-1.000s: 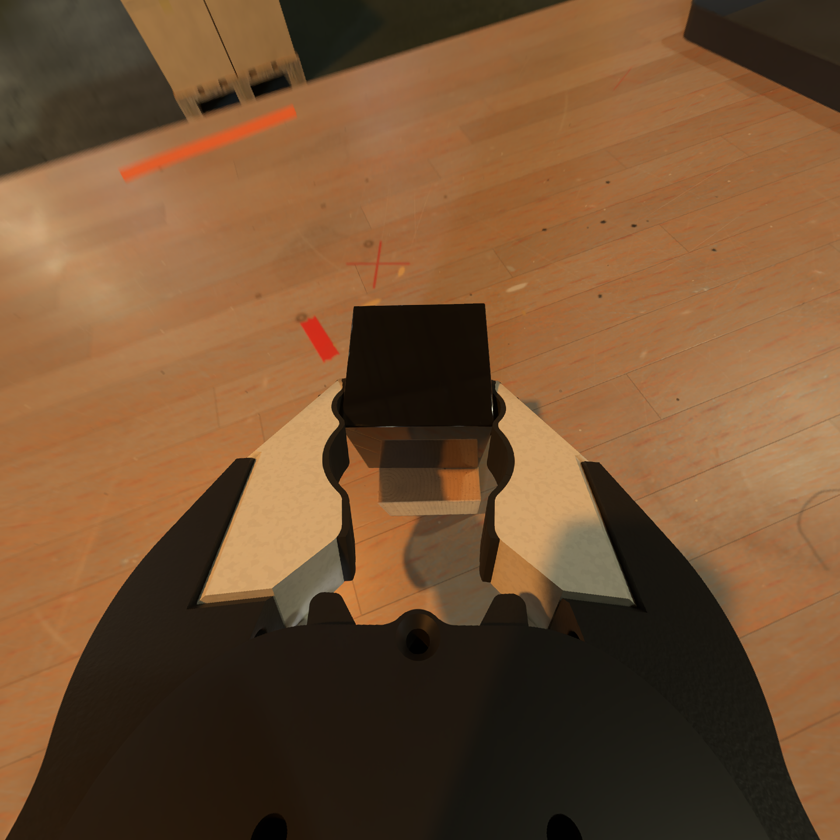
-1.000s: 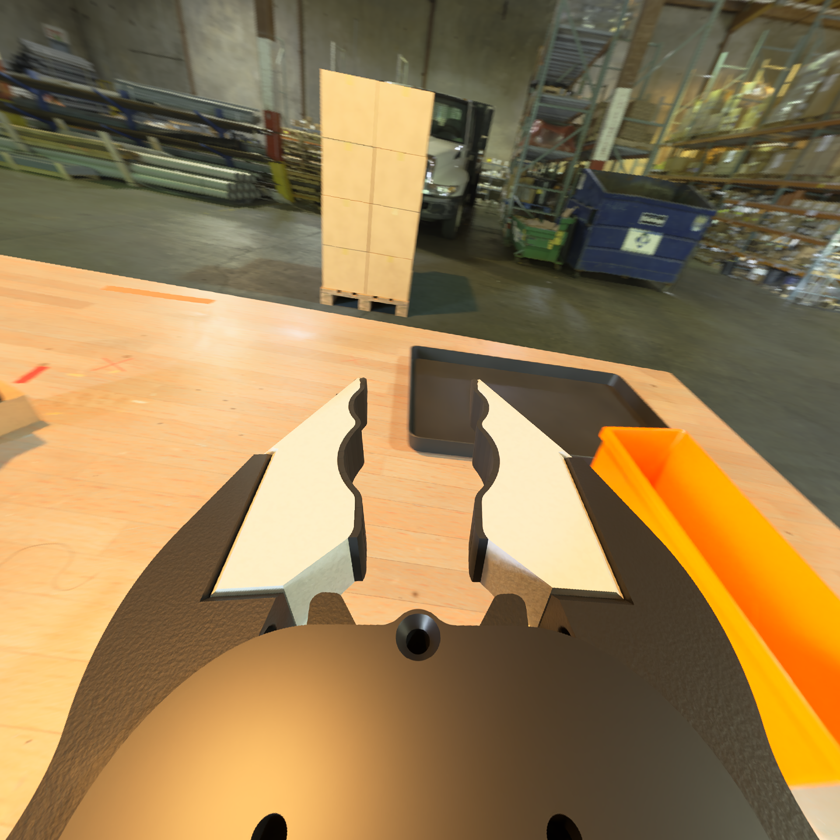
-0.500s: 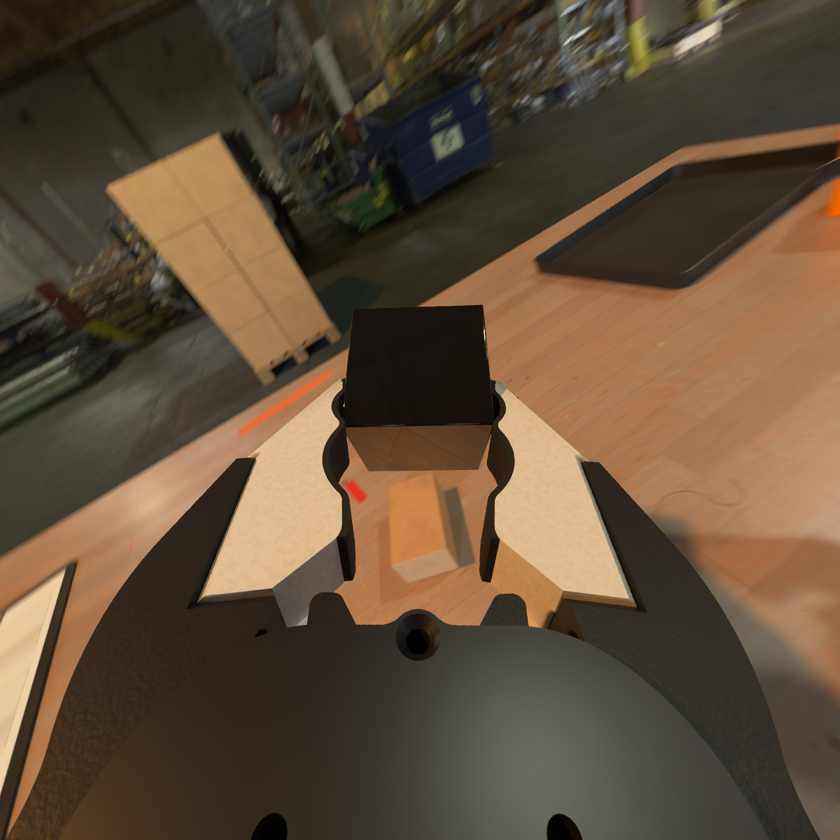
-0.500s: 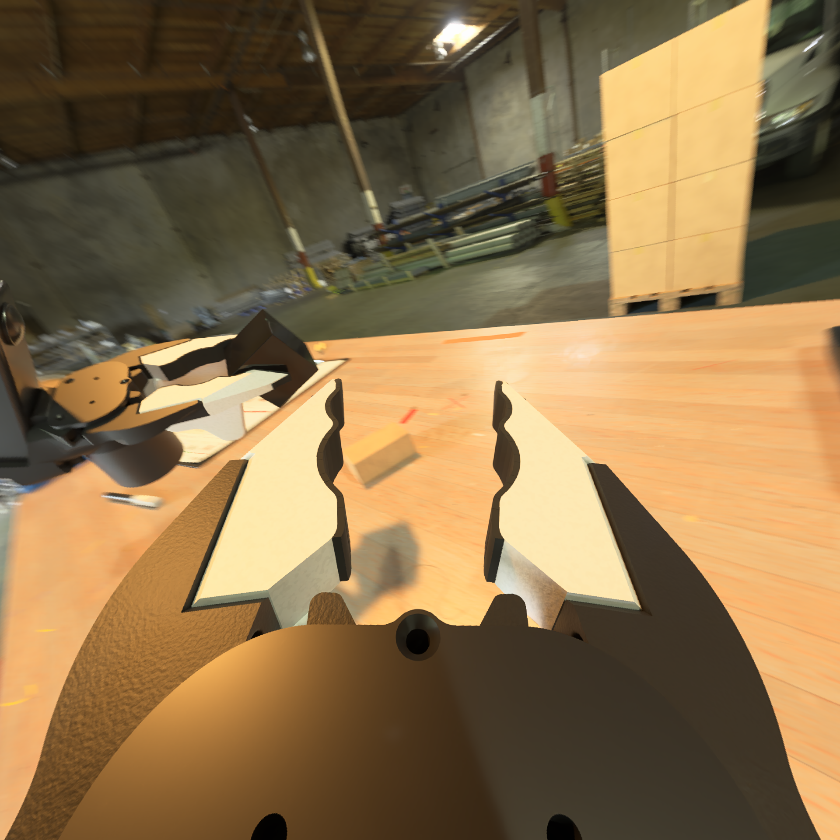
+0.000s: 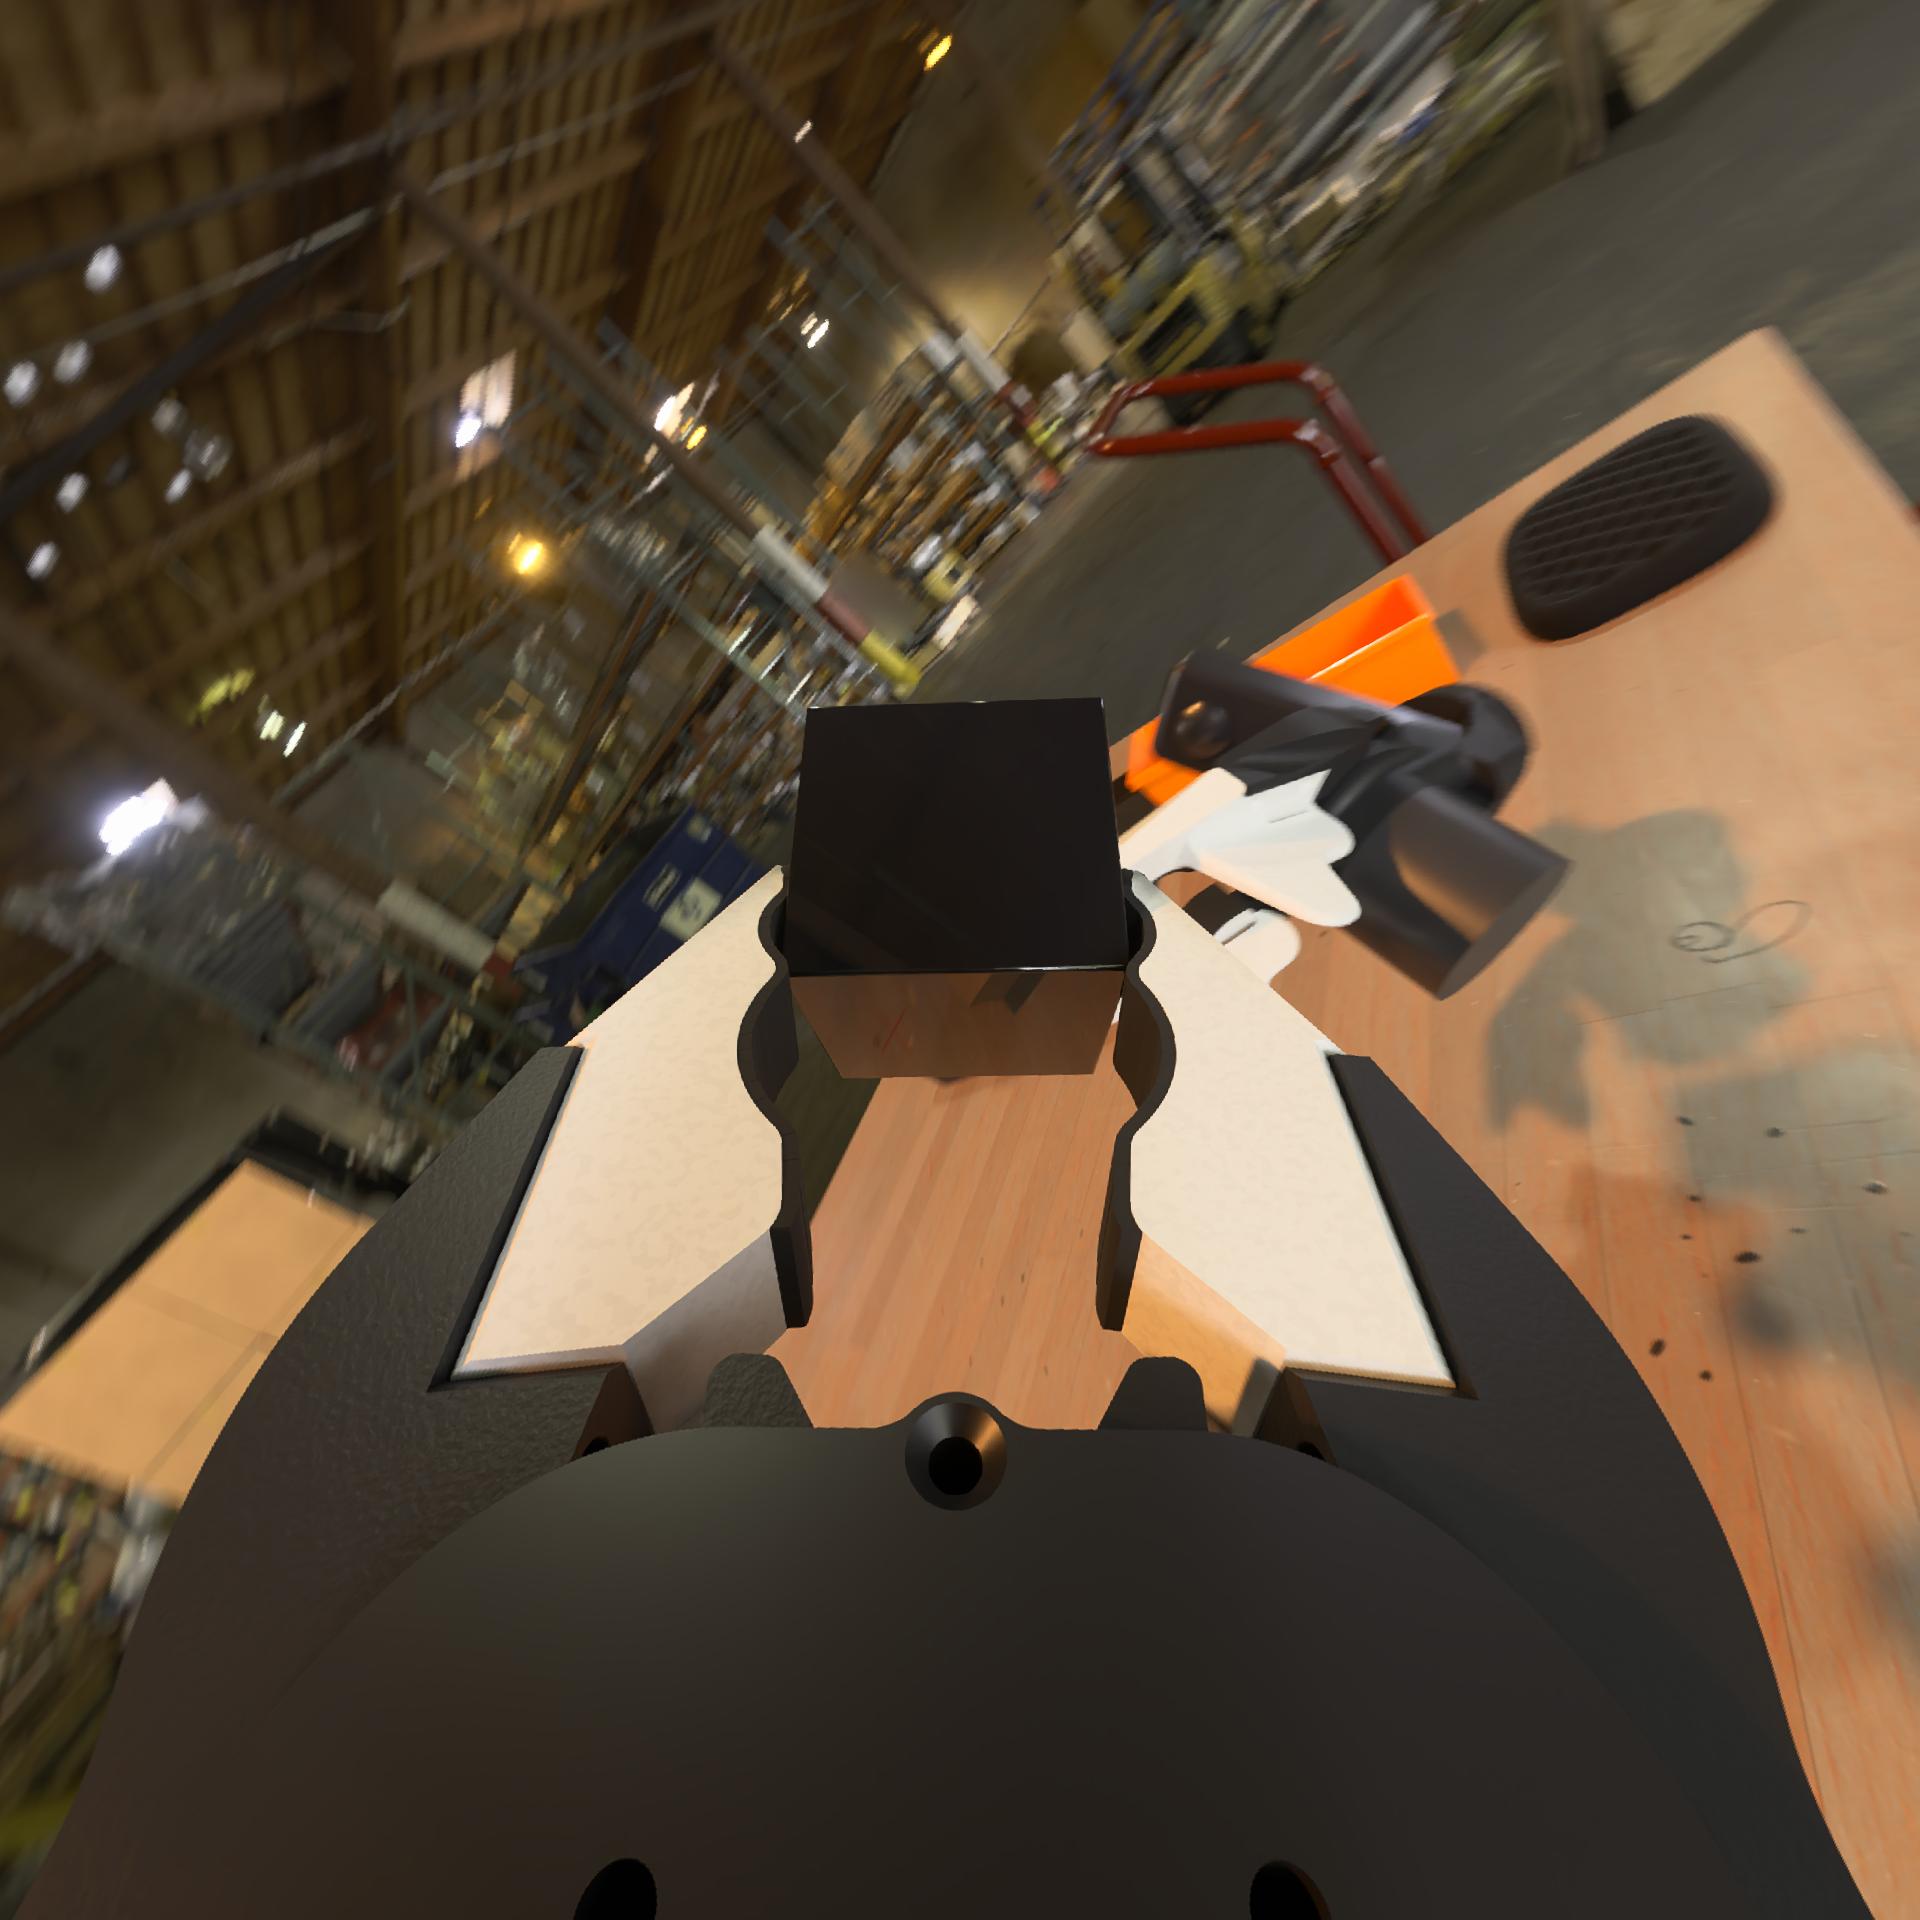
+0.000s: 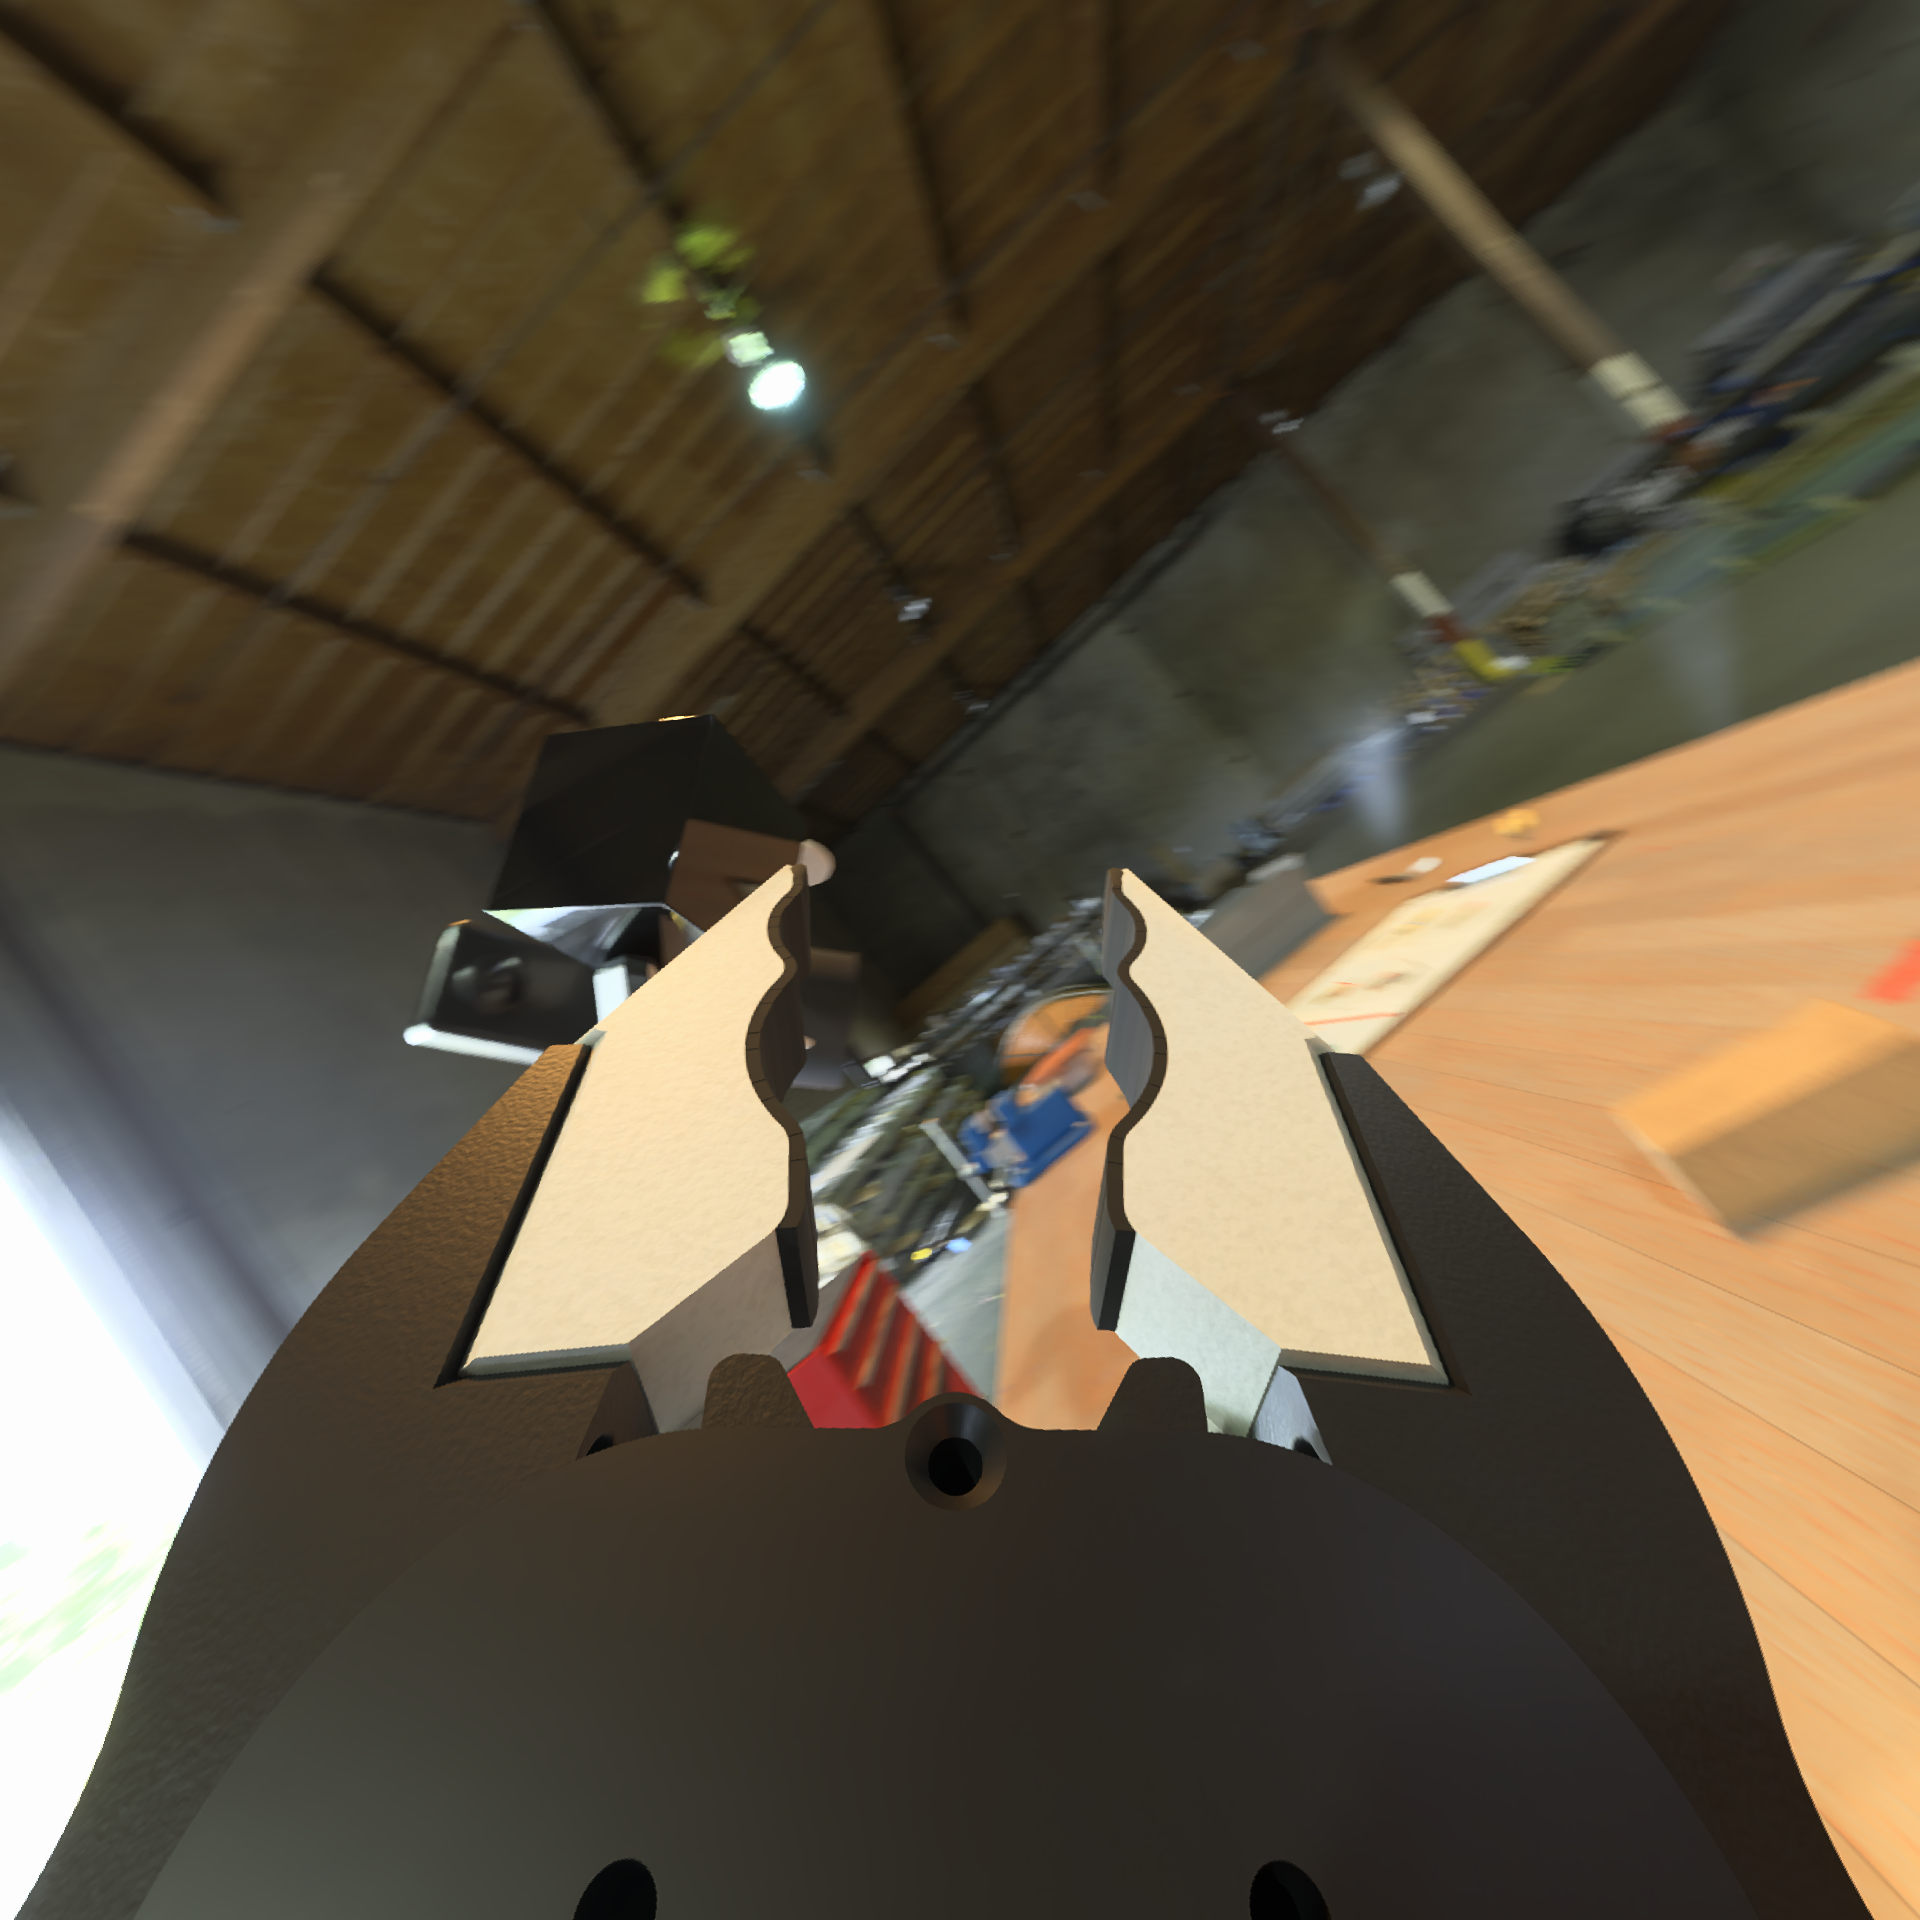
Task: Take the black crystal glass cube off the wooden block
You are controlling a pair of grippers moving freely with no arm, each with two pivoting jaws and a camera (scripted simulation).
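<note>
My left gripper [image 5: 956,904] is shut on the black glass cube [image 5: 951,831], which sits between its fingertips, held in the air above the wooden table [image 5: 966,1195]. The cube also shows in the right wrist view [image 6: 613,810], up at the left, well clear of the table. The wooden block [image 6: 1787,1112] lies alone on the table at the right of that view, with nothing on it. My right gripper [image 6: 956,894] is open and empty, tilted upward. It shows in the left wrist view [image 5: 1216,873] just right of the cube.
An orange bin [image 5: 1361,649] and a black oval mesh pad [image 5: 1642,525] sit on the table beyond the right gripper. A flat white board [image 6: 1434,935] lies at the far end of the table. A red mark [image 6: 1901,971] is near the block.
The left gripper has lifted the cube off the block and swung up and to the right. The right gripper has turned left and tilted up towards it, its jaws a little wider.
</note>
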